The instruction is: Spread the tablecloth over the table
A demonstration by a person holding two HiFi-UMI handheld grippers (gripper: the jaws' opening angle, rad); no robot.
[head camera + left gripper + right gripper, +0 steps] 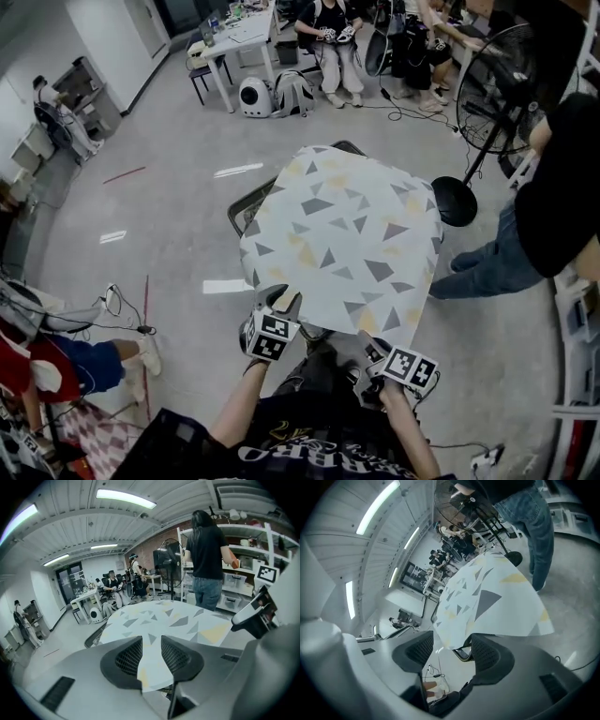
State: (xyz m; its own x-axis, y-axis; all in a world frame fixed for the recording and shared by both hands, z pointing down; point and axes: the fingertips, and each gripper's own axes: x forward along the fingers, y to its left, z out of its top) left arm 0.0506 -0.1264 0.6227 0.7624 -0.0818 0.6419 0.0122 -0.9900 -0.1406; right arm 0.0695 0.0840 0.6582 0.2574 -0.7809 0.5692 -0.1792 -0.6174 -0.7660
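A: Grey workshop floor (169, 216). The tablecloth (342, 234) lies draped over the table (240, 208), near hem towards the operator.
B: Jaws?
A: Left gripper (151, 641) wide, hem in the gap, pads not pressing. Right gripper (451, 639) wide, cloth corner at its gap, not pinched.

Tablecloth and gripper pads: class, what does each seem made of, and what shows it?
Tablecloth: thin fabric, possibly coated, matte, printed triangles; it drapes limply at its sides. Left gripper pads: probably dark rubber or plastic; cross-hatched grip texture.
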